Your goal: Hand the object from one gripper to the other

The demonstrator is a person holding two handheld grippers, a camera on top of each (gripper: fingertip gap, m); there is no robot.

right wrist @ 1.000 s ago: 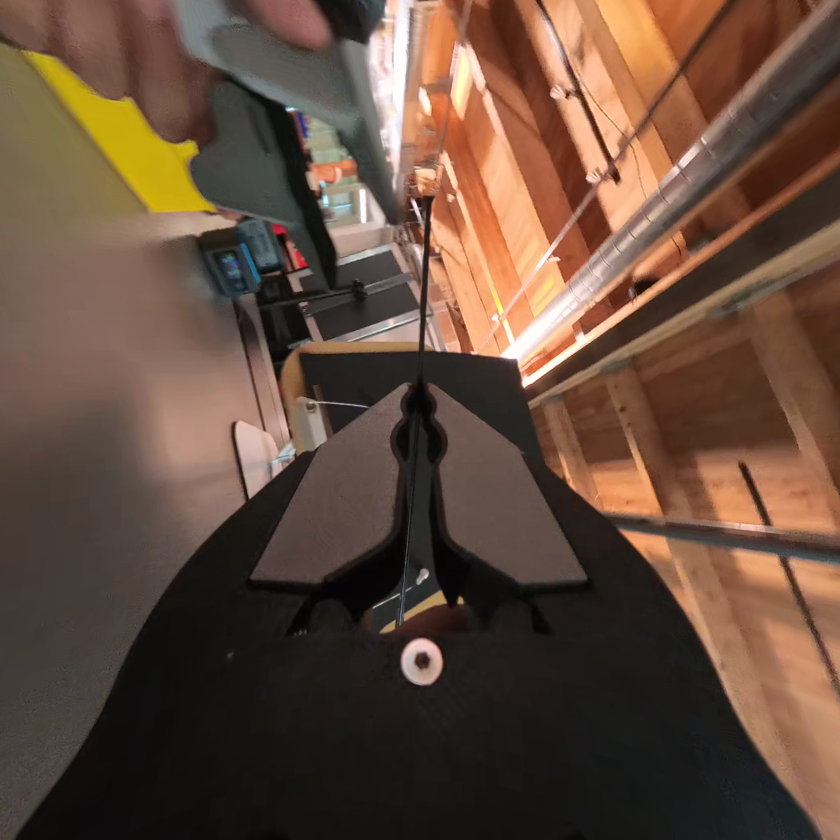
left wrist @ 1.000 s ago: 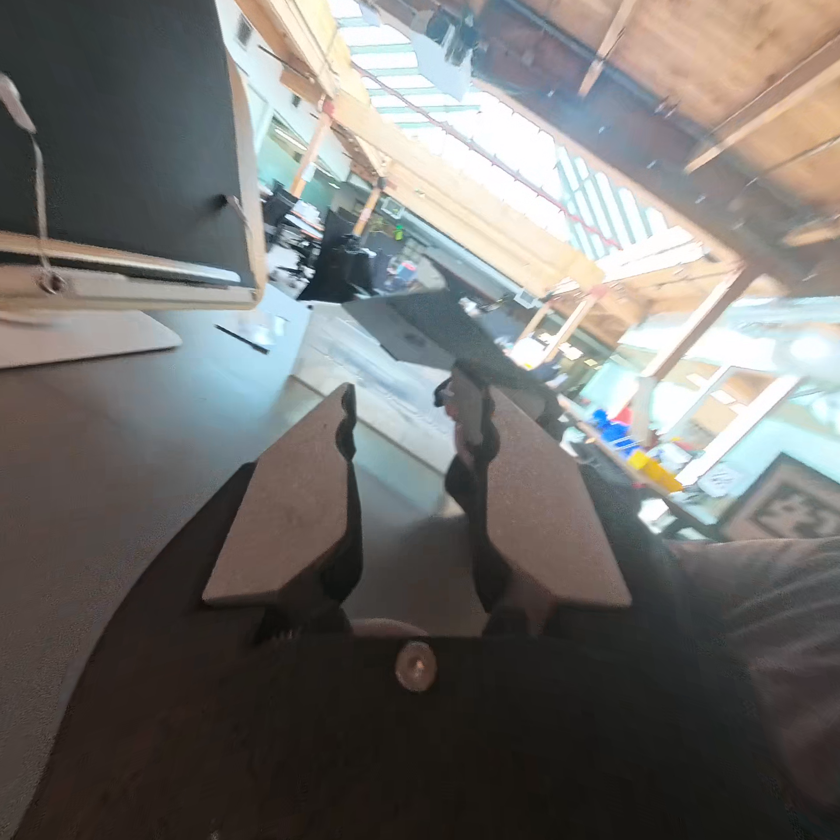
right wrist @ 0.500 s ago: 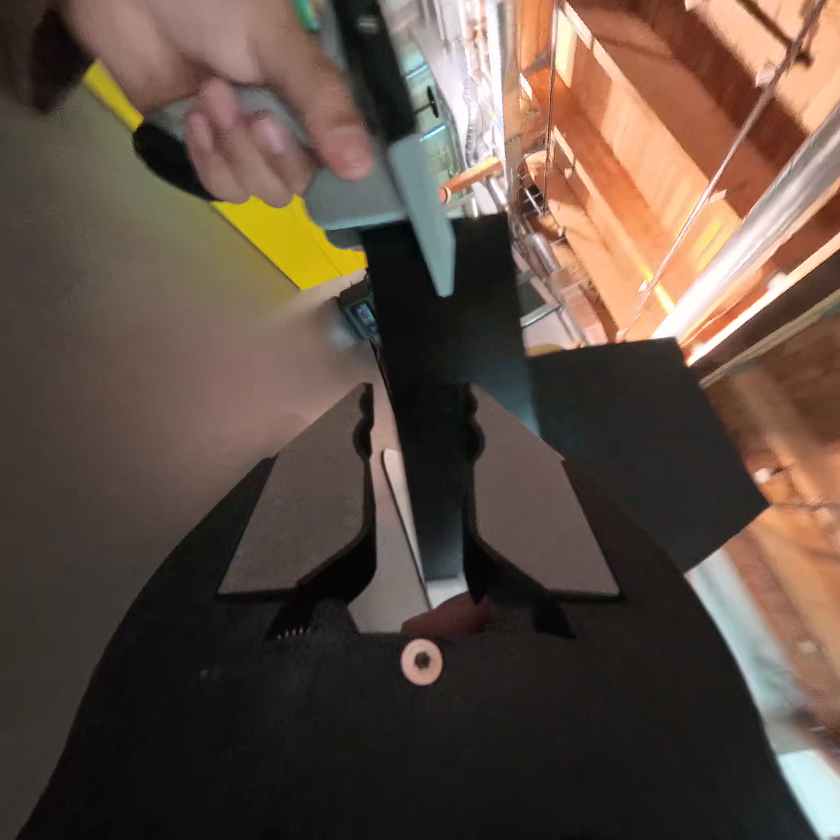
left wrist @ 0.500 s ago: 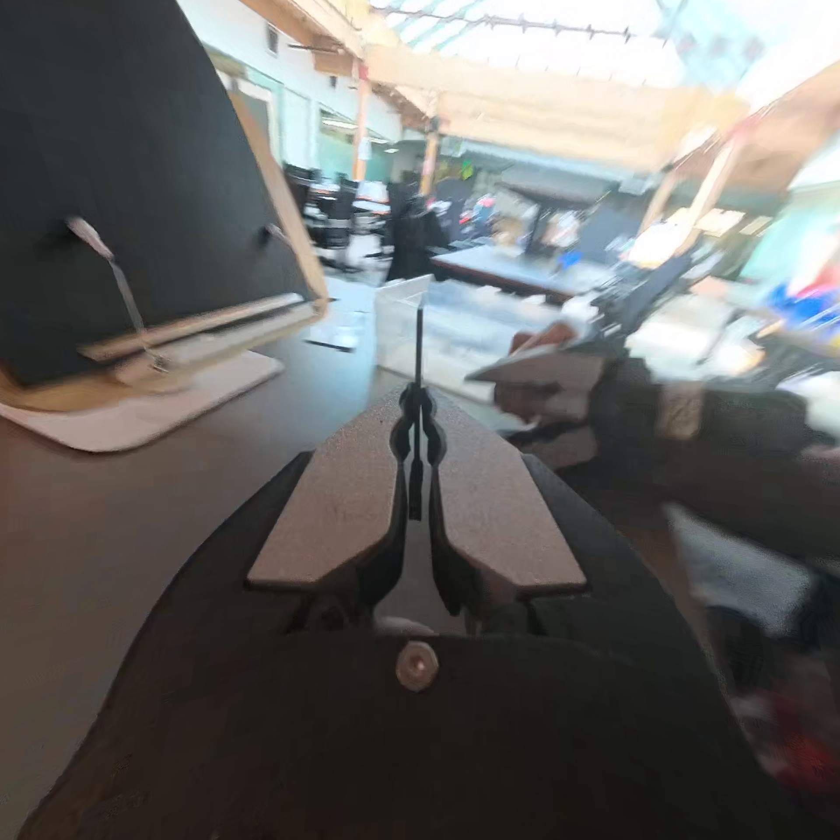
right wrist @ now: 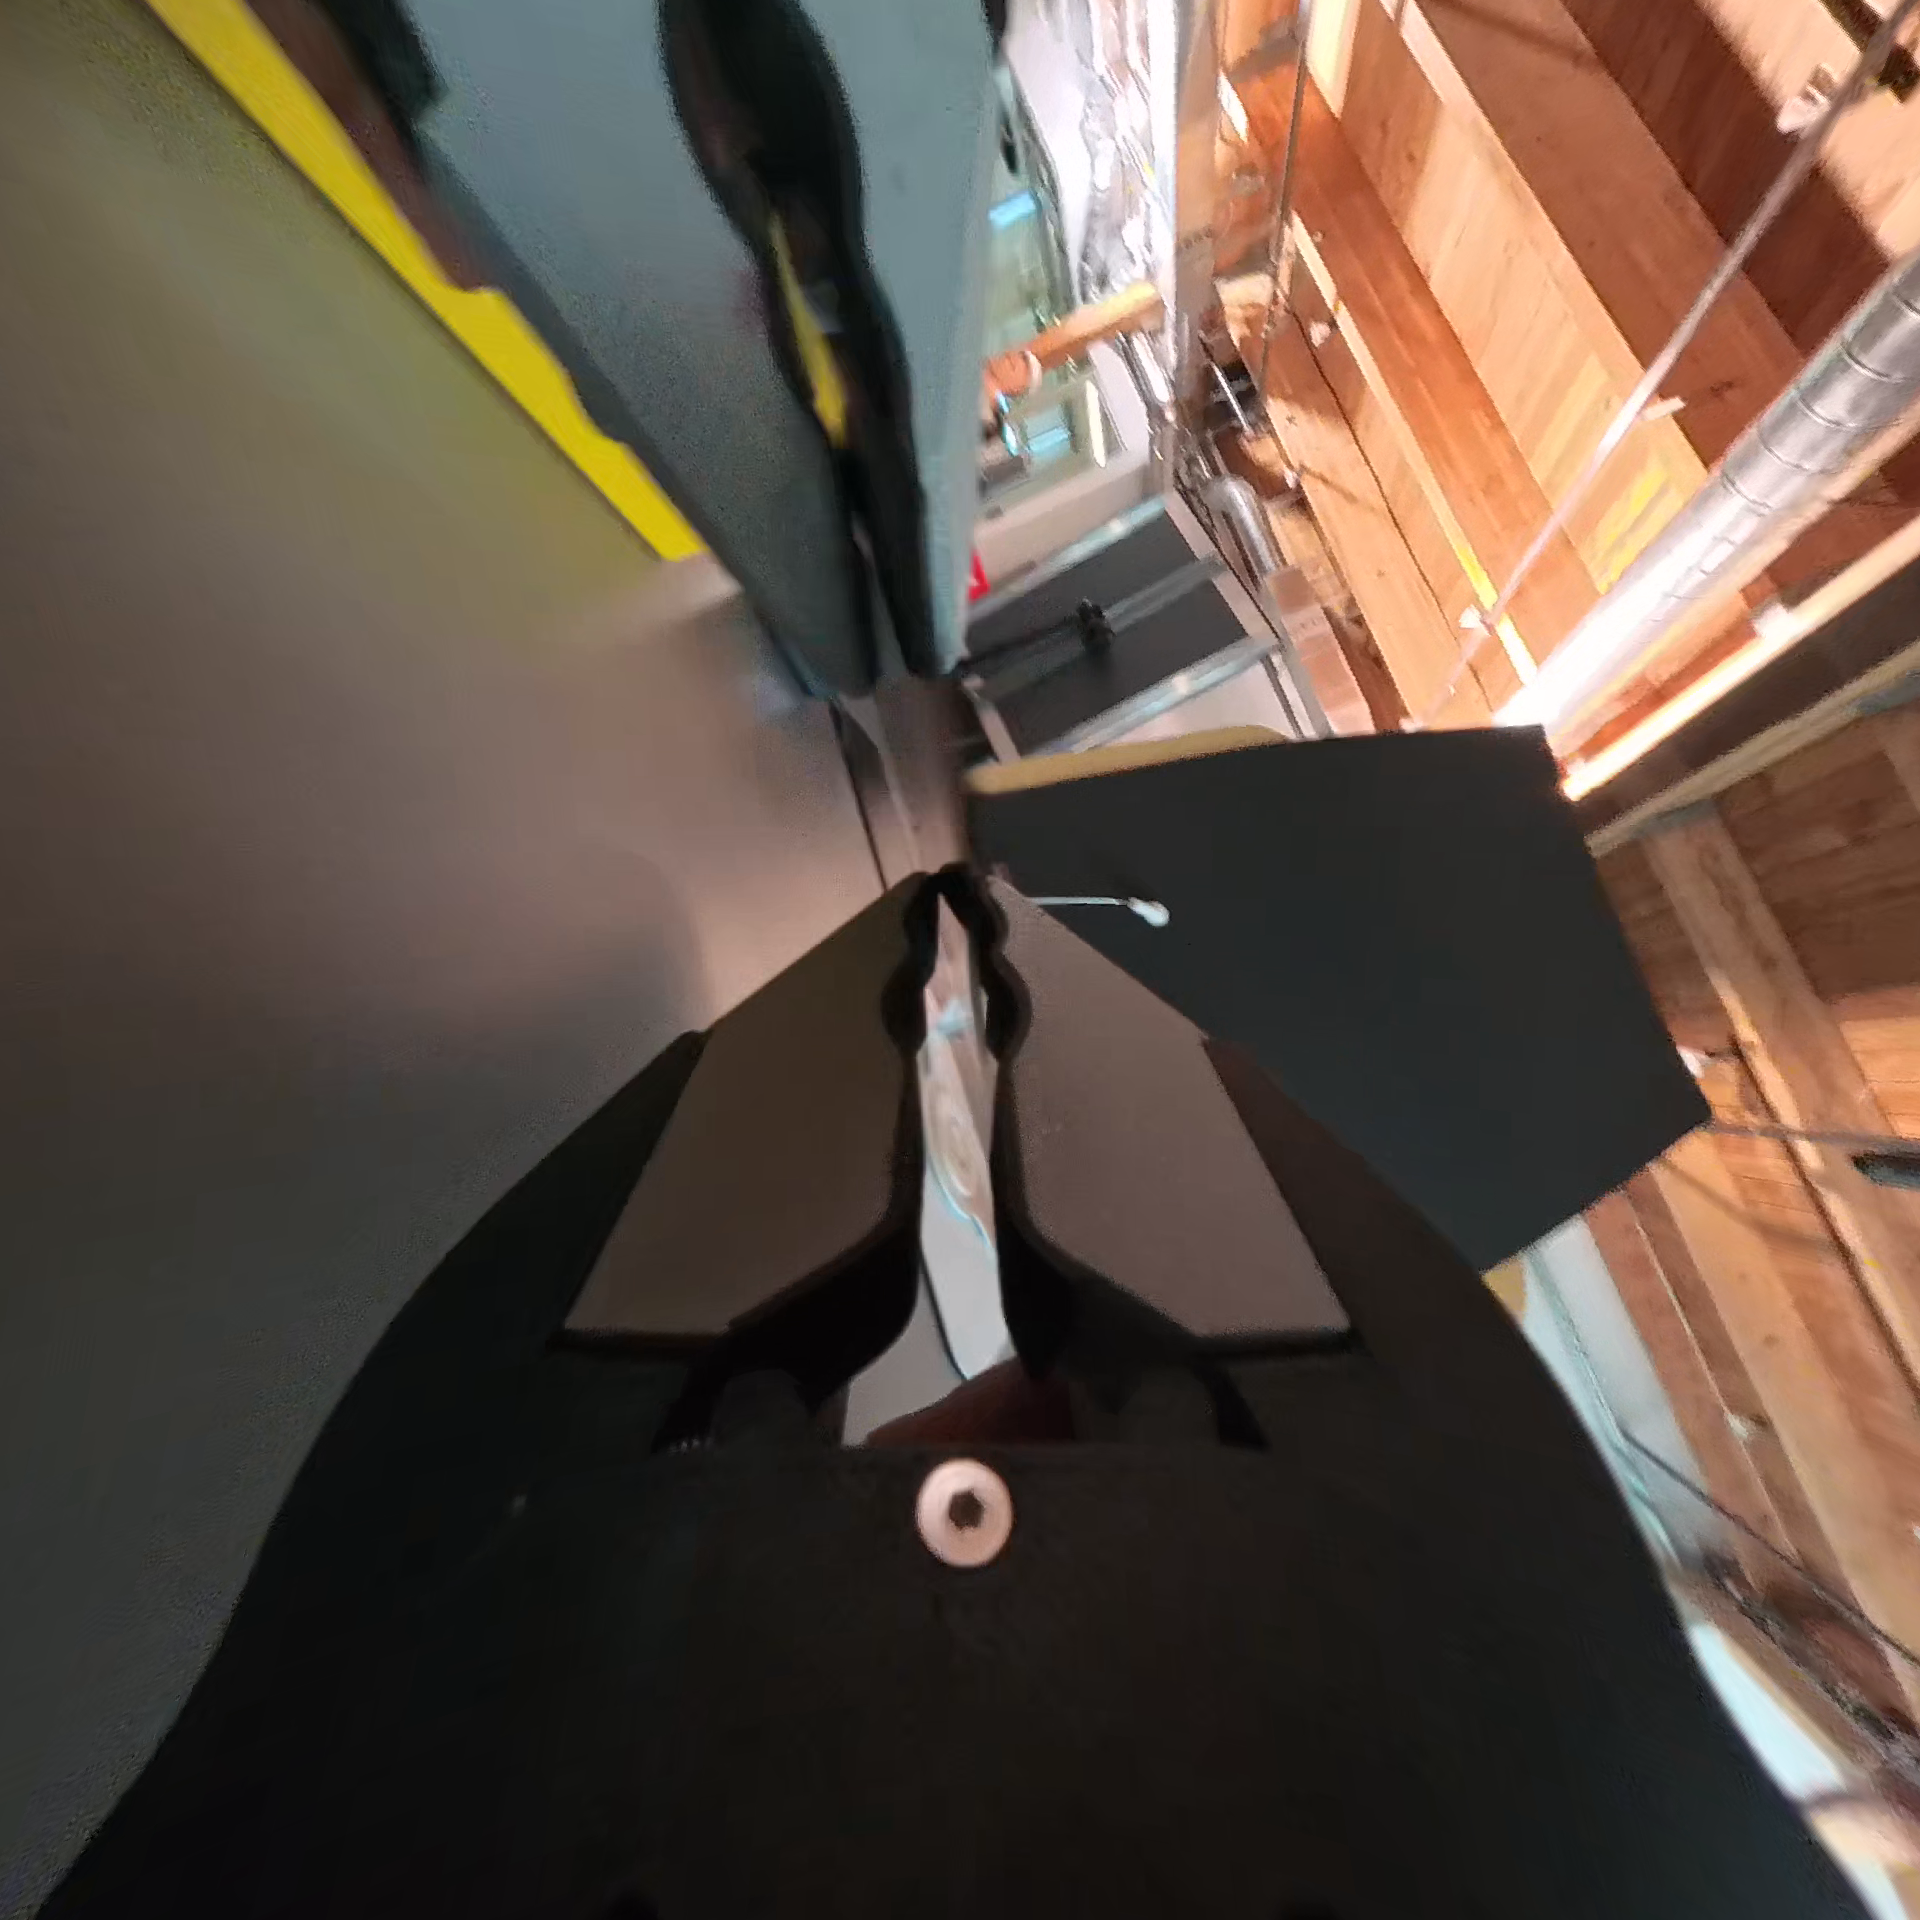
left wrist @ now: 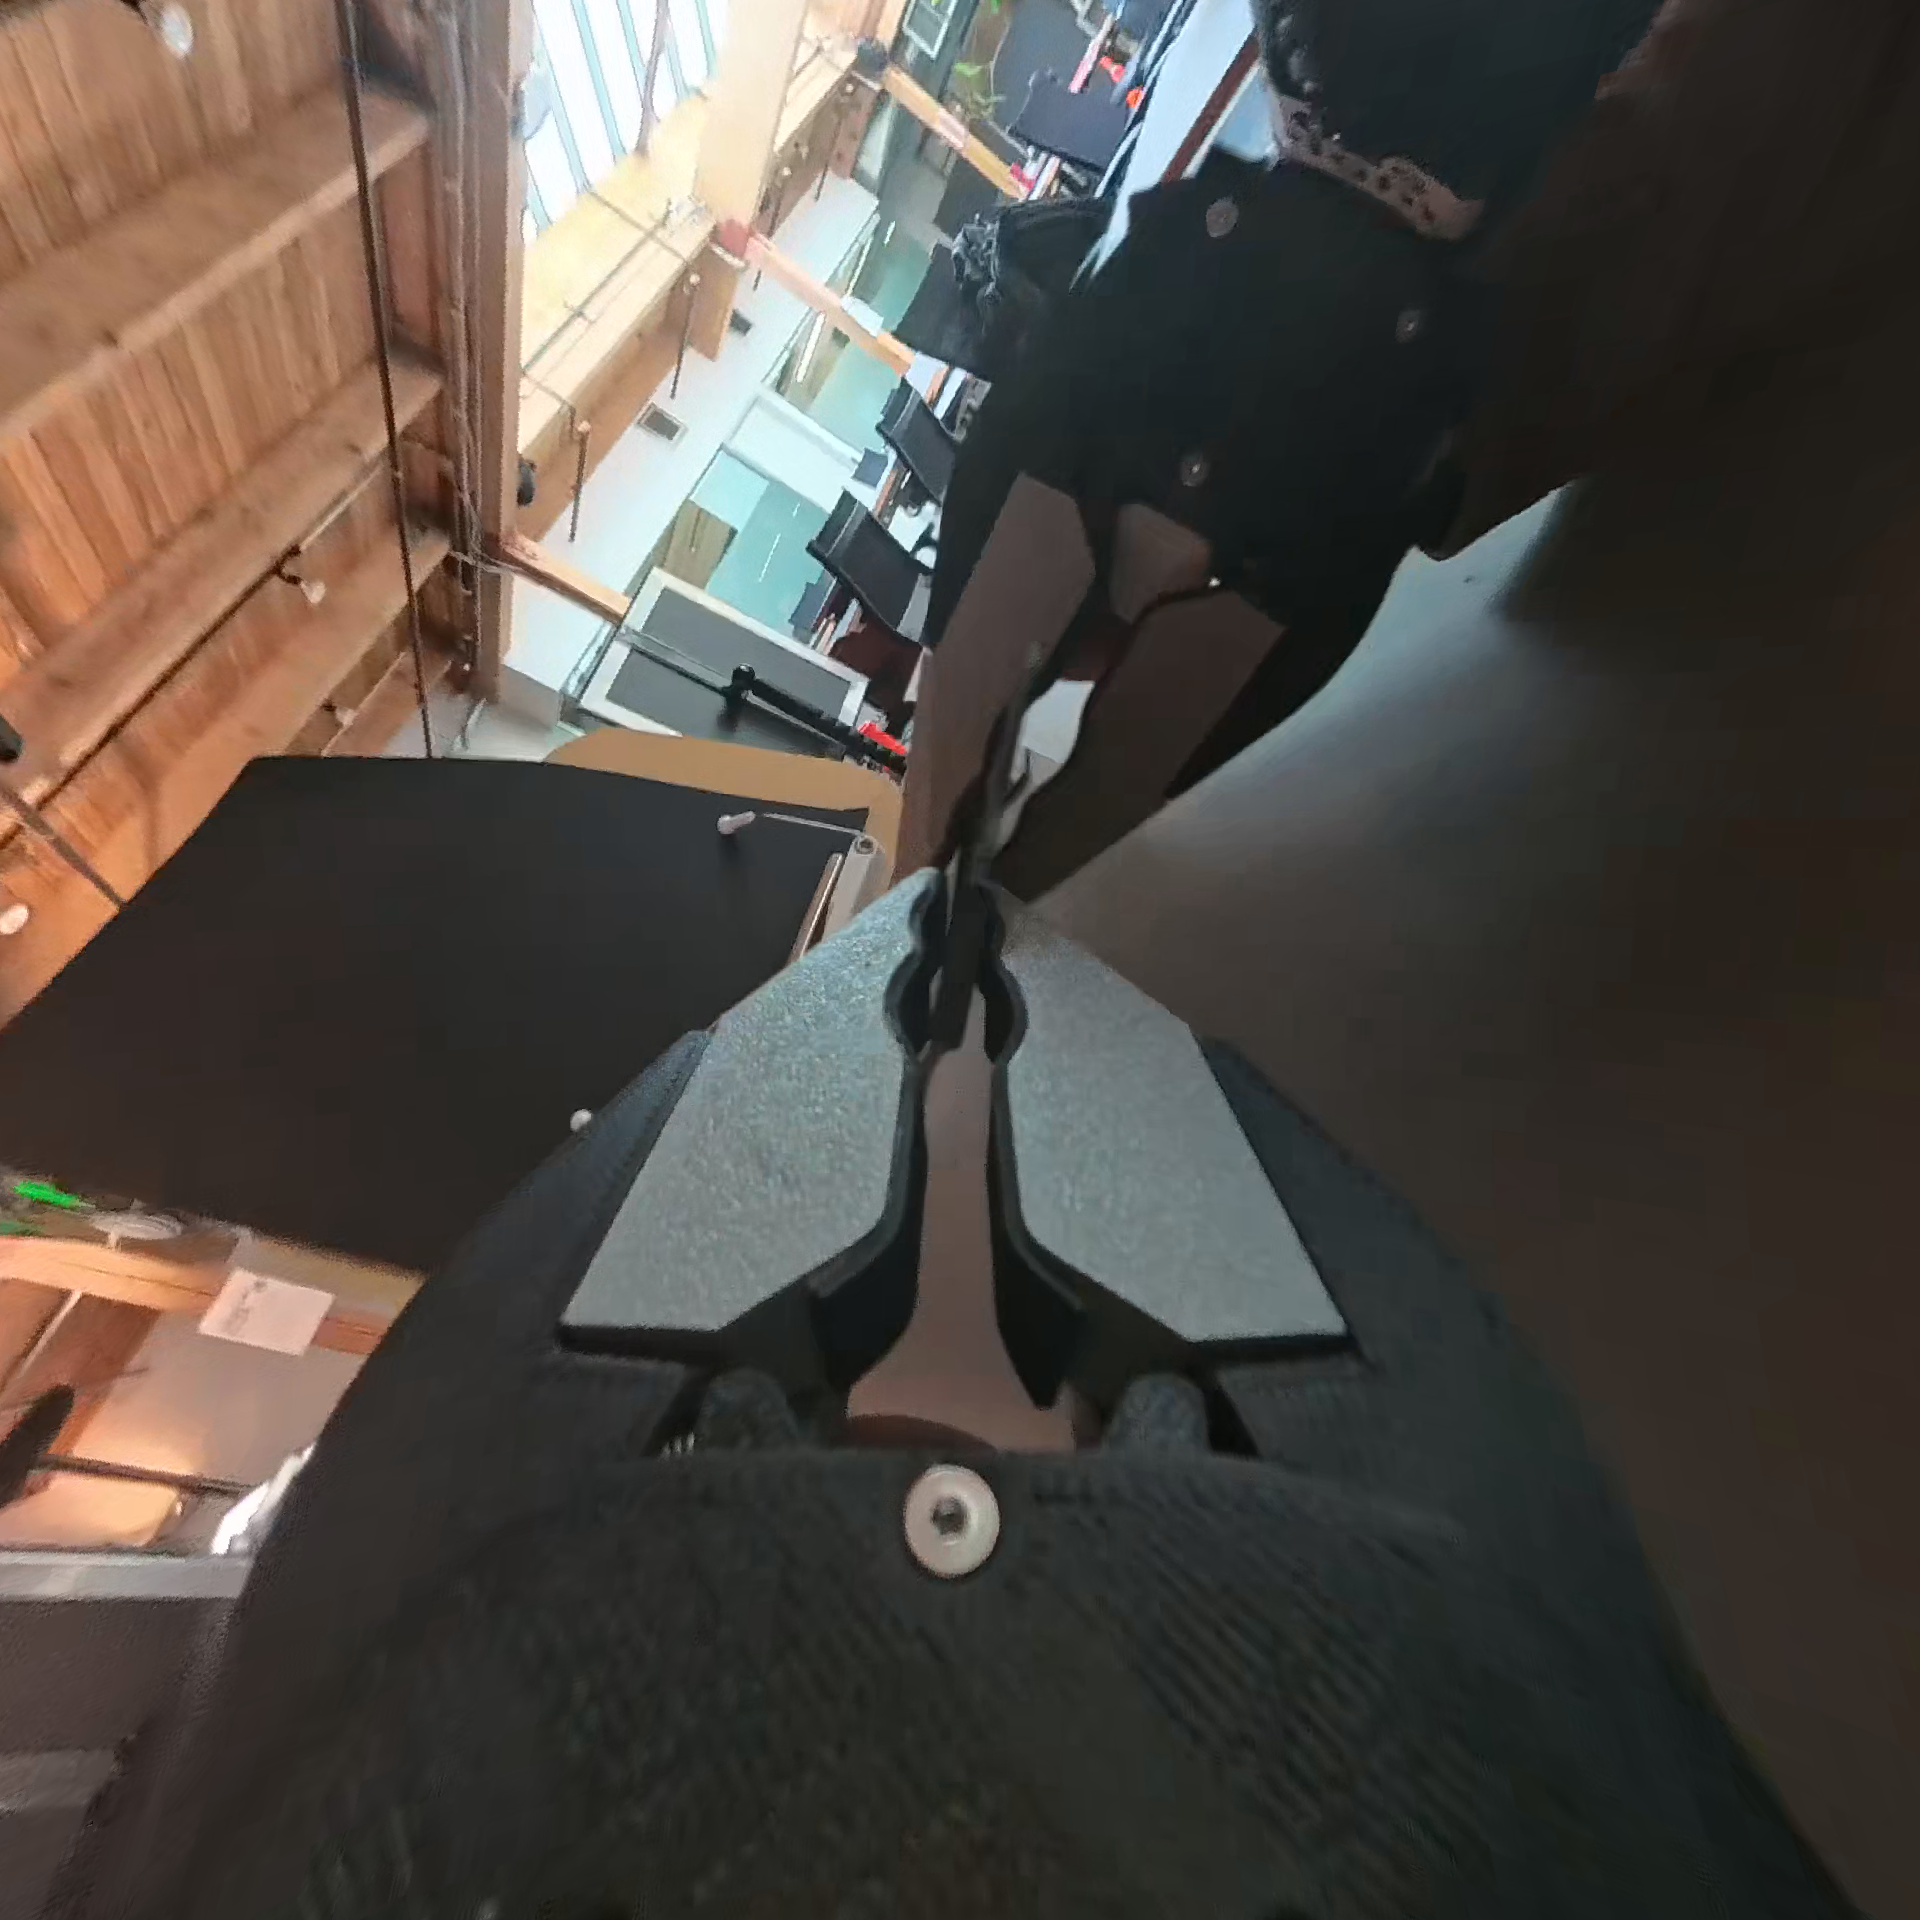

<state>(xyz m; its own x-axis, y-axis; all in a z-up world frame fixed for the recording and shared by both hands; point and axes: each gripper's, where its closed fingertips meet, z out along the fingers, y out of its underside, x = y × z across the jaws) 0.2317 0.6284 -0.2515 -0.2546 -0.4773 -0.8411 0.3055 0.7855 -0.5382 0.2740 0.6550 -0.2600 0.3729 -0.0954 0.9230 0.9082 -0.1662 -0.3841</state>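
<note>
Left gripper (left wrist: 961, 925) is clamped on the thin black object (left wrist: 954, 987), held edge-on at its fingertips. Right gripper (left wrist: 1023, 748) sits just beyond, jaws nearly together at the tips; can't tell if it's gripping. A black board (left wrist: 416, 987) stands behind, over the grey table (left wrist: 1507, 935).

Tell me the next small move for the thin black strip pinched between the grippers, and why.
Probably ease the left gripper open. Its tips pinch the thin black strip, and the right gripper, open half a second ago, now looks shut on the strip's far end. With both holding, releasing the left should finish the handover.
</note>
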